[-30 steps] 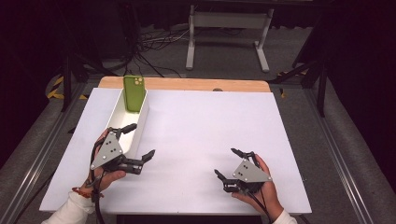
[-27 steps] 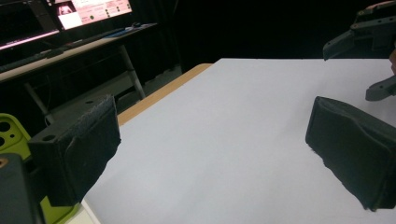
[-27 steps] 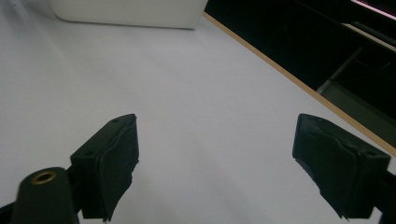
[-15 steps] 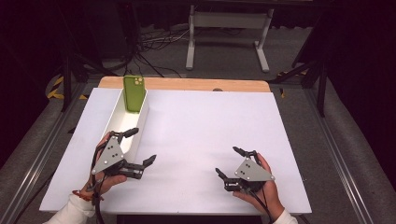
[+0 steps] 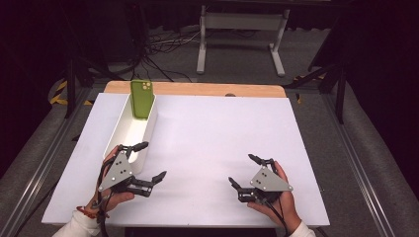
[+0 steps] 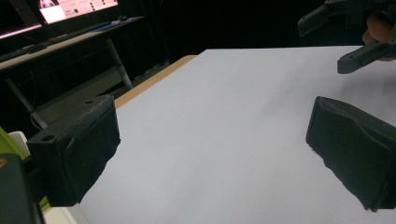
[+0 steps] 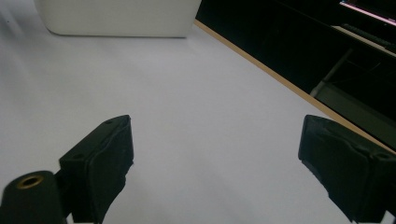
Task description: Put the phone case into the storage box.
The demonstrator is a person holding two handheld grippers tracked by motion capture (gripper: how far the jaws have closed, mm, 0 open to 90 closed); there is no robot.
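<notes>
Jaws spread wide on both the left gripper [image 5: 148, 161] and right gripper [image 5: 244, 170], so send the left toward twelve o'clock, squarely over the green phone [image 5: 142, 98] propped upright in the white bin [image 5: 124, 133].

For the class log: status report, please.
Left gripper open, empty, beside white bin. Right gripper open, empty. Green phone upright in bin. Nothing between.

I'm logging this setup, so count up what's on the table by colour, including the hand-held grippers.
Green: 1, the phone standing in the far end of the tray.
White: 1, the long tray.
Black: 2, the left hand-held gripper and the right hand-held gripper, both with jaws apart and empty.
Total: 4
</notes>
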